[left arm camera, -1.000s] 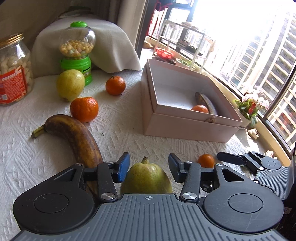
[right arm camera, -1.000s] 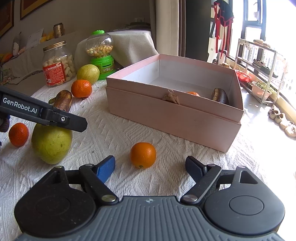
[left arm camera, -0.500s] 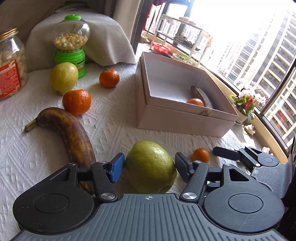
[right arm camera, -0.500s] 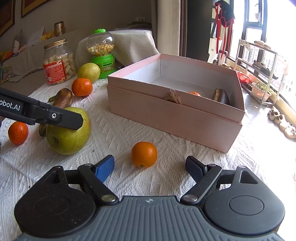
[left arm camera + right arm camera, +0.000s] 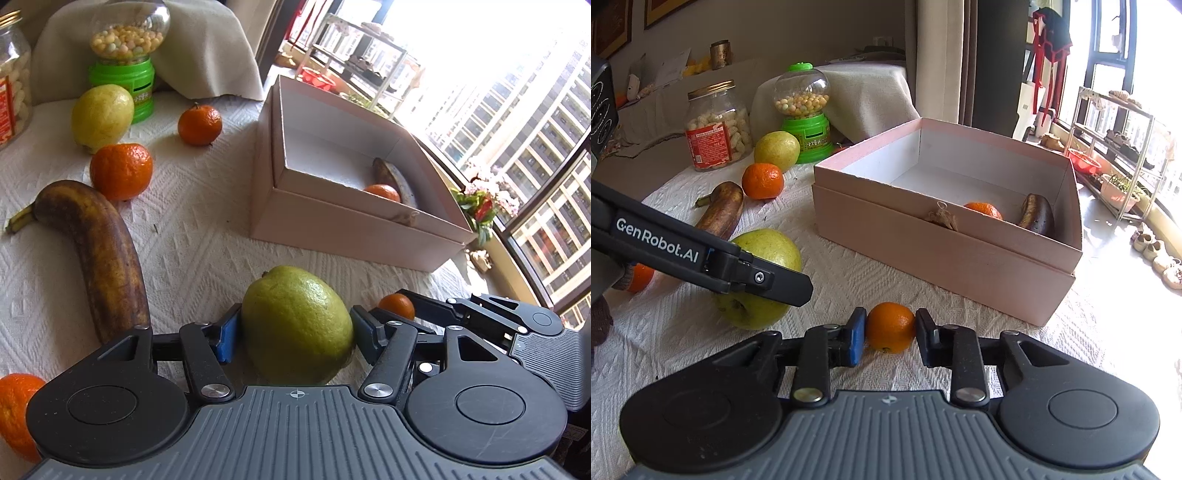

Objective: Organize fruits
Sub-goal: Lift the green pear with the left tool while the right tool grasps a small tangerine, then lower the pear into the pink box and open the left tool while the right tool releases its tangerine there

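Observation:
My left gripper [image 5: 295,332] is shut on a green pear [image 5: 297,325] and holds it just above the white cloth; the pear also shows in the right wrist view [image 5: 761,277]. My right gripper [image 5: 890,330] is shut on a small orange [image 5: 891,326] on the cloth. The pink box [image 5: 942,251] stands open ahead with an orange [image 5: 982,209] and a dark banana [image 5: 1036,218] inside. A brown banana [image 5: 99,254], a yellow pear [image 5: 101,116] and loose oranges [image 5: 121,170] lie on the cloth.
A green candy dispenser [image 5: 804,114] and a glass jar [image 5: 716,127] stand at the back. A cloth-covered object [image 5: 207,51] sits behind them. Another orange [image 5: 13,410] lies at the left near me. A window and shelf rack [image 5: 1115,147] are at the right.
My left gripper has lifted the green pear and carried it toward the box. My right gripper has moved forward and closed around the small orange.

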`<state>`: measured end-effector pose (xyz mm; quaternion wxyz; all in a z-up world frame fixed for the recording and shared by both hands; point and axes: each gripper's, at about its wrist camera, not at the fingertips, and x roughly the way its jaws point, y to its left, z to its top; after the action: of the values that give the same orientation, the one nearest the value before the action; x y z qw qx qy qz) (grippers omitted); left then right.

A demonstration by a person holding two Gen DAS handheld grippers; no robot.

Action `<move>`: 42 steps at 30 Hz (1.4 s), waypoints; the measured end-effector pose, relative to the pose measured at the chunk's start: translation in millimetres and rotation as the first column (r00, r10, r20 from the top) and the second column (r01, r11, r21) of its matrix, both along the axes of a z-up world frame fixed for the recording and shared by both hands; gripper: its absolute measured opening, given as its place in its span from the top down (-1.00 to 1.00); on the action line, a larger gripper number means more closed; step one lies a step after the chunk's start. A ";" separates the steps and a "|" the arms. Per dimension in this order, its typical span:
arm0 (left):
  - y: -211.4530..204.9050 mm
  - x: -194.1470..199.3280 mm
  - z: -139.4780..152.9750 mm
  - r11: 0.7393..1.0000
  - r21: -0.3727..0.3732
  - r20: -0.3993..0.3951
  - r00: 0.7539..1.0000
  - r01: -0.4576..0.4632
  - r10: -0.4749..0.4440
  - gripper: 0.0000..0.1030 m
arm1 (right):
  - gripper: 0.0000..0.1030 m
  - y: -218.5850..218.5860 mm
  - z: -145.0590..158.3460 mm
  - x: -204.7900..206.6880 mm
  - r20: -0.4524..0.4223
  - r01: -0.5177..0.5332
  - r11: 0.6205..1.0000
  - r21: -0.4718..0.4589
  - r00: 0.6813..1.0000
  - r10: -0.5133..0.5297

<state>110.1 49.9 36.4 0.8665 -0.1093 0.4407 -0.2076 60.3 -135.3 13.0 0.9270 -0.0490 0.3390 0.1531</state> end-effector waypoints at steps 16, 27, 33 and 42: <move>-49.3 74.3 106.0 0.988 -0.115 0.299 0.952 0.101 -0.063 -0.30 | 0.45 -47.3 81.6 -3.4 0.187 0.062 0.990 0.126 0.979 -0.085; -136.2 187.2 5.2 0.989 -0.052 -0.024 0.990 0.139 -0.141 -0.31 | 0.46 -67.0 48.7 -0.2 0.085 0.111 0.986 0.125 0.989 -0.122; -118.4 172.0 -0.2 0.987 -0.114 -0.065 0.990 0.117 -0.125 -0.34 | 0.46 -80.9 36.2 5.4 0.042 0.139 0.981 0.136 0.988 -0.146; -55.2 109.1 52.2 0.990 -0.142 0.285 0.957 -0.002 0.043 -0.30 | 0.45 -77.9 49.8 12.8 0.068 0.112 0.986 0.120 0.990 -0.121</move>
<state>219.2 -5.3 88.6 0.9138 -0.1436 0.2931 -0.2418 73.0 -213.2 62.8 0.9478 0.0188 0.2966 0.1159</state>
